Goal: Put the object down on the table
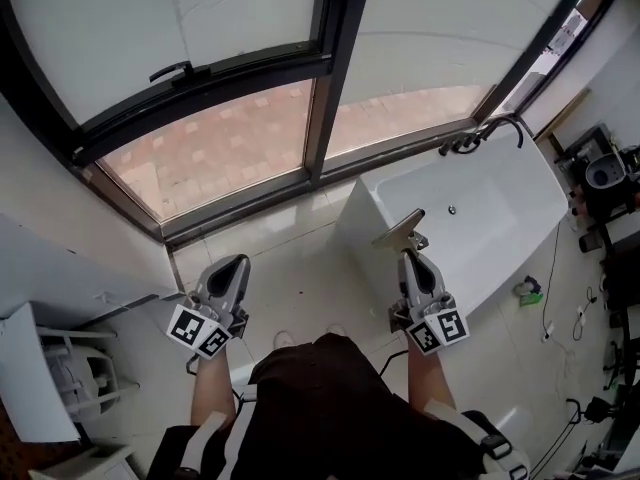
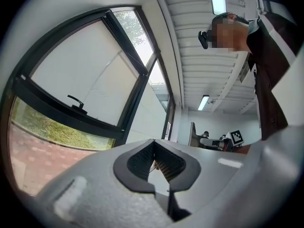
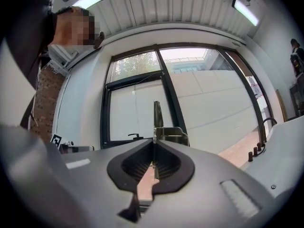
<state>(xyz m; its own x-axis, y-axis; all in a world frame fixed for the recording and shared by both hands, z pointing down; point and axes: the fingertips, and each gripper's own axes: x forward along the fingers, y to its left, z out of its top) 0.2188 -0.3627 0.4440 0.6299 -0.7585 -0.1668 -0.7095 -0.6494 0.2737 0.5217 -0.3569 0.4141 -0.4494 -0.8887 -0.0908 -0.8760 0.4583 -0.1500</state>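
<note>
Right gripper view: right claw (image 3: 153,144) pinches the metal tool (image 3: 171,136), left claw (image 2: 154,144) closed, empty; we should lower it flat below the window (image 3: 133,113).

There are two grey plastic grippers, the left gripper (image 1: 234,264) and the right gripper (image 1: 409,256), each carrying one black-and-white marker cube (image 1: 198,330). One flat silvery metal bracket (image 1: 400,228) shows, along with one white rectangular table (image 1: 500,203) bearing one black curved tap (image 1: 500,125). The dark-framed window (image 1: 330,63) has two large panes and one black handle (image 1: 172,70).
</note>
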